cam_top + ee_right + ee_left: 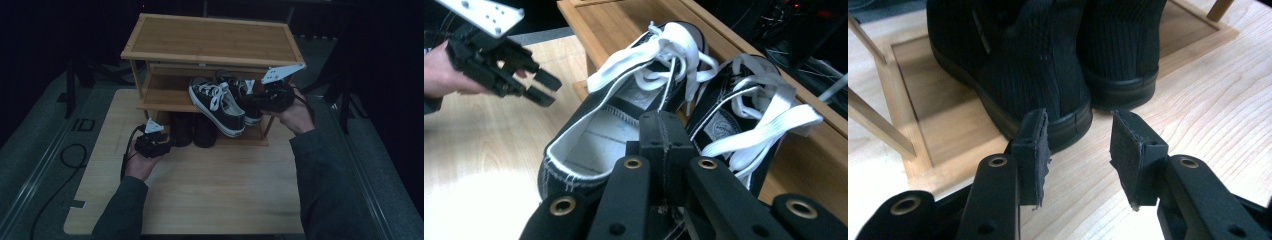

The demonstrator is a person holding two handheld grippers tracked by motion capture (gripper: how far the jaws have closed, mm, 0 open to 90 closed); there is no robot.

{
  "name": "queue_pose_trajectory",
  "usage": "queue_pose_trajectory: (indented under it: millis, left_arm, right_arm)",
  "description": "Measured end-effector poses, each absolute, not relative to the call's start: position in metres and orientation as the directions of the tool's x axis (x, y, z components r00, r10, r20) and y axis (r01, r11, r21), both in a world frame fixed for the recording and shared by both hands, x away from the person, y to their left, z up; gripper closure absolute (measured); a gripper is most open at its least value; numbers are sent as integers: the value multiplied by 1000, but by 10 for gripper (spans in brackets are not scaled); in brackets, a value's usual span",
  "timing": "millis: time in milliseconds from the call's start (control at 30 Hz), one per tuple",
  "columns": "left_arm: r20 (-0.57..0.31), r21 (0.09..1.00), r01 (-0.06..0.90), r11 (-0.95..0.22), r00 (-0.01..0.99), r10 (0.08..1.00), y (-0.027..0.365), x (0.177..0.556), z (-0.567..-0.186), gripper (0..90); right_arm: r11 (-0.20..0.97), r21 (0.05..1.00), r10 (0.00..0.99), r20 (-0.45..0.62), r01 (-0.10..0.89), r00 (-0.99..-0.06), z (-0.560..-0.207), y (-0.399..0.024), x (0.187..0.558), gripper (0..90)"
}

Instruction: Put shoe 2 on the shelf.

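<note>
Between my right gripper's (663,131) closed jaws sits the sneaker's (624,125) collar; my left gripper (1079,150), jaws apart, holds nothing behind the black boots (1048,65).

The letters "ID" stand in dark paint on the grey floor (82,125) left of the table (200,190). The tongue of each black canvas sneaker (624,145) bears a round label, its wording too small to read.

sneakers (220,102): black canvas, white laces, white sole trim
boots (1048,65): plain black, ribbed knit
rack (210,37): honey-brown wood
table (215,185): pale wood grain
grippers: black, left one (167,145) with white plate
</note>
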State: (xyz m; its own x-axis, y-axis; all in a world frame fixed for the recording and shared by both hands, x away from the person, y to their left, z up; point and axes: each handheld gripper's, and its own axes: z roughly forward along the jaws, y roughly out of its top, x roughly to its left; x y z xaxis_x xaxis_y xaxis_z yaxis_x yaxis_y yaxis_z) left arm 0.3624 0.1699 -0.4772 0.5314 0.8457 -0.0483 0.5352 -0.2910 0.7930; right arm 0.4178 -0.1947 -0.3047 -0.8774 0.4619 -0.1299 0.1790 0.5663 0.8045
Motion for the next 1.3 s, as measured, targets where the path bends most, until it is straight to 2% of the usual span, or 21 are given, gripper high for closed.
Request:
queue_pose_trajectory:
  millis: [167,433,867,1300]
  left_arm:
    - [-83,808,526,-265,547,833,174,365,-463,580]
    - [-82,823,502,-267,570,817,177,366,-439,583]
    - [-60,845,457,-279,598,799,179,370,-407,620]
    - [-37,857,425,-290,612,790,172,377,-391,648]
  right_arm:
    - [565,806,454,-125,176,-882,-306,-199,415,900]
    - [576,802,435,-141,155,-889,-308,-203,408,900]
    - [582,799,414,-129,152,-901,-321,-214,402,900]
    - [589,795,387,-124,142,-914,-333,-216,399,900]
